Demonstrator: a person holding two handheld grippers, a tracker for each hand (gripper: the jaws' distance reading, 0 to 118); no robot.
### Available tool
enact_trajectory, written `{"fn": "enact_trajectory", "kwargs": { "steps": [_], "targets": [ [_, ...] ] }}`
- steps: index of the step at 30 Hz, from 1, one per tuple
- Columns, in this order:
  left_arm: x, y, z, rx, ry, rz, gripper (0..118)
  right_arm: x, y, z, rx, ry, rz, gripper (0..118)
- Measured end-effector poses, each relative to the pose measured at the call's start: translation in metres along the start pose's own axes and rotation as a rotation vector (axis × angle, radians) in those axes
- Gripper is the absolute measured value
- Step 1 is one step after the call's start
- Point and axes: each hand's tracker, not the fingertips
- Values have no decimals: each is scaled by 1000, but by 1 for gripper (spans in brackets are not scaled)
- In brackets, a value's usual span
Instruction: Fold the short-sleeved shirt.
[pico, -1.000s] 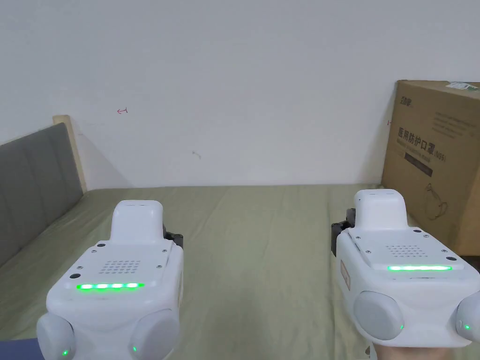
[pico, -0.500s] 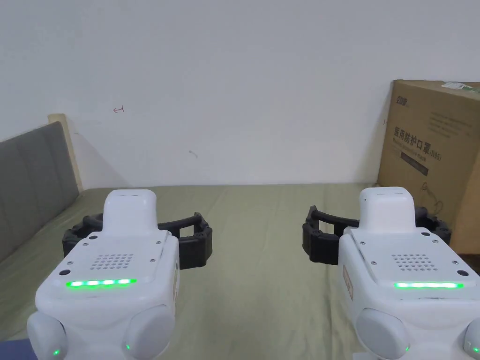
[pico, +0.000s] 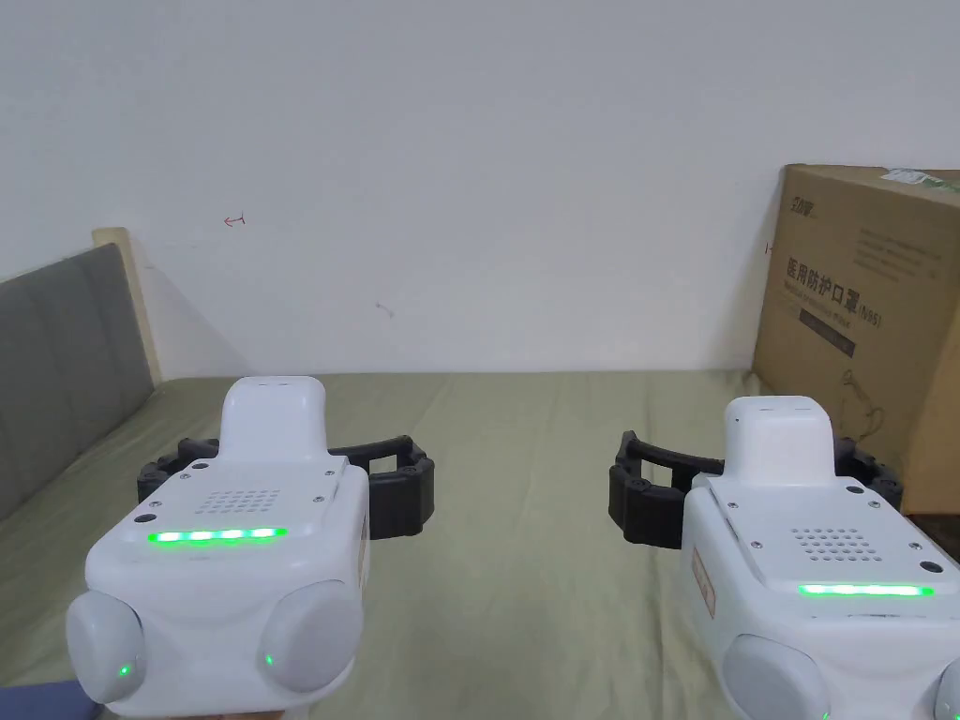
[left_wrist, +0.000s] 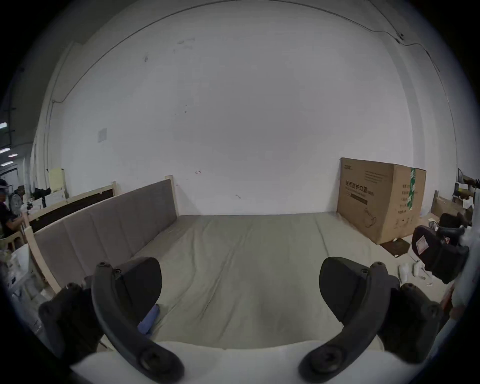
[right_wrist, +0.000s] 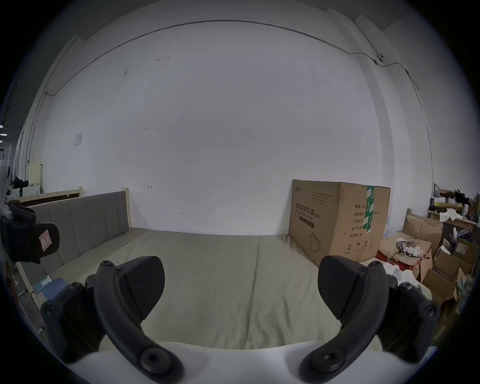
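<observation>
Olive-green sheet is stretched, lightly creased, over the bed (pico: 525, 450). Both the left gripper (pico: 286, 478) and the right gripper (pico: 755, 487) are held above it with black curved fingers (left_wrist: 140, 283) spread wide, nothing between them. Where the shirt lies cannot be told. A cardboard box (pico: 867, 328) stands at the right.

L gripper (pico: 281, 478) at approx 8 o'clock in head view, R gripper (pico: 755, 487) at approx 4 o'clock, both held level and side by side, pointing toward 12. Jaws on each spread wide w/ nothing between them. Sliver at the bottom edge under L unit is prob. the holding hand.
</observation>
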Motion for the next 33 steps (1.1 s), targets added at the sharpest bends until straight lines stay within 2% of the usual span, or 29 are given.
{"fn": "enact_trajectory", "kwargs": {
  "steps": [7, 19, 33],
  "targets": [
    [-3, 3, -1, 5, -17, 9, 118, 6, 1, -3, -17, -1, -36, 117],
    [8, -1, -1, -5, -57, -28, 118, 8, -2, -5, -31, -1, -33, 117],
    [6, -9, 3, 92, -43, -65, 118, 12, -3, -6, -21, -9, -47, 117]
  ]
}}
